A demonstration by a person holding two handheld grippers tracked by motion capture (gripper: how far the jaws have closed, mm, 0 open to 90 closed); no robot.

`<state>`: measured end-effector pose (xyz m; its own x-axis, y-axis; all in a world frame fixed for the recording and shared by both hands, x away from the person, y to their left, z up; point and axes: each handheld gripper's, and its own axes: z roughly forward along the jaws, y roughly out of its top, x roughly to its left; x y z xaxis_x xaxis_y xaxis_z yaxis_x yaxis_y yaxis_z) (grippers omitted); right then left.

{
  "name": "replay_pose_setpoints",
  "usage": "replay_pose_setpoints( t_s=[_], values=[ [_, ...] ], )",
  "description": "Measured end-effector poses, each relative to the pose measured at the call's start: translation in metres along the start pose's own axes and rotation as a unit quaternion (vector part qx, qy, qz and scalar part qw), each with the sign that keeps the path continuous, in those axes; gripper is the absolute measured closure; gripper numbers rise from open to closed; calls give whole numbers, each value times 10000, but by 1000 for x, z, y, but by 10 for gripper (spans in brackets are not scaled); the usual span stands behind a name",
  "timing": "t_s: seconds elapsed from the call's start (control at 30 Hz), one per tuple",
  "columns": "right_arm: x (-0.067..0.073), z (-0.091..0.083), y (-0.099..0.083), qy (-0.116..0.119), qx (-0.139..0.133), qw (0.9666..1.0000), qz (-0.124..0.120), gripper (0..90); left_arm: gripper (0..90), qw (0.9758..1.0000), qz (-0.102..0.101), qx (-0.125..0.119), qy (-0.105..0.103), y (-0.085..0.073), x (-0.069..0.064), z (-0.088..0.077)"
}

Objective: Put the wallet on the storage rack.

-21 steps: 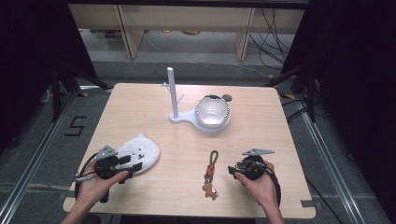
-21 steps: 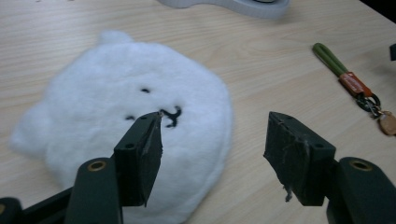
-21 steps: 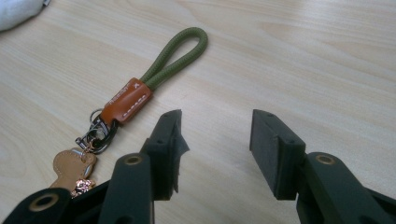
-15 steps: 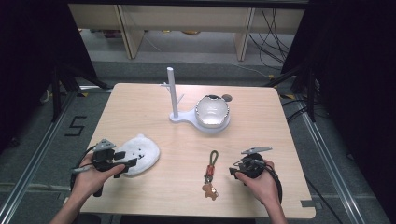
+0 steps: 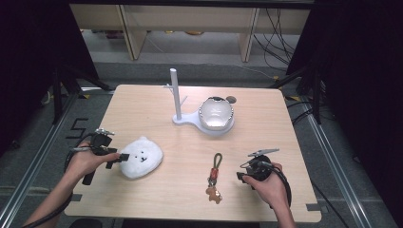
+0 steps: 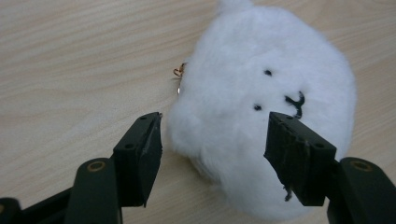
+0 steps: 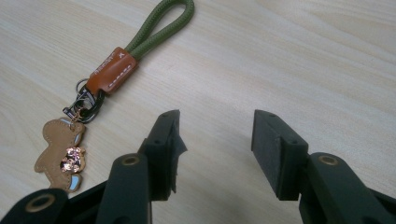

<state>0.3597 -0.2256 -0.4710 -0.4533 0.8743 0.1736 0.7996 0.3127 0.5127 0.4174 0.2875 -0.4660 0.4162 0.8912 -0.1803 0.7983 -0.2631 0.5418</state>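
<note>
I sit at a pale wooden table (image 5: 190, 199) with a hand-held gripper in each hand. The table's top is light, fine-grained wood with rounded corners, set on a grey floor. Beyond its far edge stand light wooden shelf frames (image 5: 187, 19), with black cables (image 5: 275, 33) trailing across the floor behind them, and the room falls dark at both sides. A metal rail (image 5: 342, 190) runs along the floor at the right.

My left gripper (image 5: 124, 157) lies level at the near left of the table, its jaws spread wide on either side of a white plush bear face (image 5: 140, 156). In the left gripper view the bear face (image 6: 261, 121) lies flat on the wood with its dot eyes and stitched mouth up, a small metal ring at its edge; the jaw tips stand at its near side without pressing into the fur.

My right gripper (image 5: 239, 176) rests at the near right, jaws open over bare wood. Just beside it lies a keychain (image 5: 215, 176) with a green cord loop, a brown leather tab and a small tan charm, seen to the left of the jaws in the right gripper view (image 7: 100, 88).

At the middle of the far half stands a white stand (image 5: 177, 95) with an upright post and short pegs; its base holds a shiny round dish (image 5: 216, 114).
</note>
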Motion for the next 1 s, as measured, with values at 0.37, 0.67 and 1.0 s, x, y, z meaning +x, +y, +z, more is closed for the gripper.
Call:
replay_pose_setpoints(
  t_s=[0.37,0.67,1.0],
  values=[
    [2,-2,2,-13,-16,10000,-59,528,351,9992,-97,384,-110,8,11,20],
    [2,-2,4,-2,-31,10000,-92,526,365,9981,43,579,-211,13,12,31],
    [5,1,6,37,-20,9999,-143,526,489,9977,39,613,-289,11,9,36]
  ],
)
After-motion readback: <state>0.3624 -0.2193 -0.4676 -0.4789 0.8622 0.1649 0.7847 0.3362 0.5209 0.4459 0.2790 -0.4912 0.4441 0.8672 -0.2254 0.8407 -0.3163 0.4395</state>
